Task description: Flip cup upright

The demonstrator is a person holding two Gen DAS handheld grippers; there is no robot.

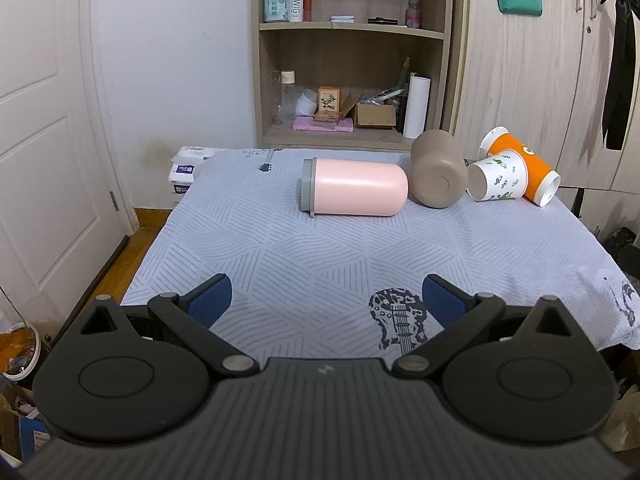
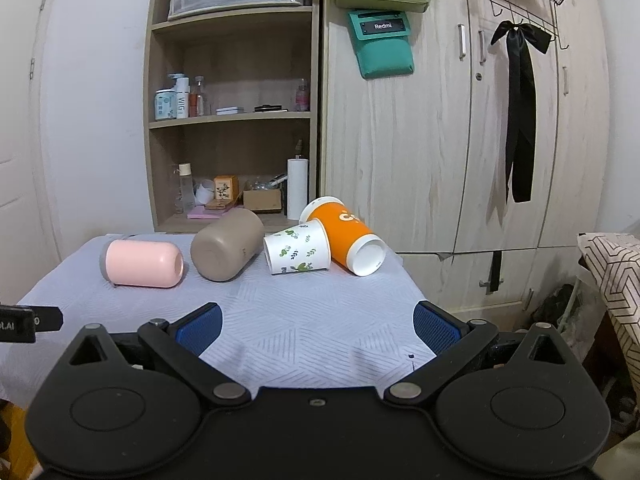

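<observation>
Four cups lie on their sides in a row along the far edge of the table (image 1: 320,256), which is covered with a pale grey patterned cloth — none is upright.

Pink cup (image 1: 354,187): leftmost in the row, lying crosswise, grey lid end toward the left edge, rounded base pointing right. Its base sits just beside the taupe cup (image 1: 438,168); whether they touch cannot be told. In the right wrist view the pink cup (image 2: 142,263) lies nearer the far-left corner.

Taupe cup: on its side, base facing the camera, mouth pointing away toward the shelf unit (image 1: 352,52) behind the table.

White leaf-print paper cup (image 1: 498,176): on its side, right of the taupe cup, base facing left. It rests against the orange paper cup (image 1: 528,164), which lies tilted behind and to its right, near the far-right corner, white base toward the near right.

Left gripper (image 1: 326,300): jaws spread wide, blue pads apart, nothing between them. It hovers over the near edge of the table, well apart from the cups.

Right gripper (image 2: 318,322): likewise wide open and empty, over the near edge, well apart from the row. A wardrobe (image 2: 480,120) stands behind the table's right side.
</observation>
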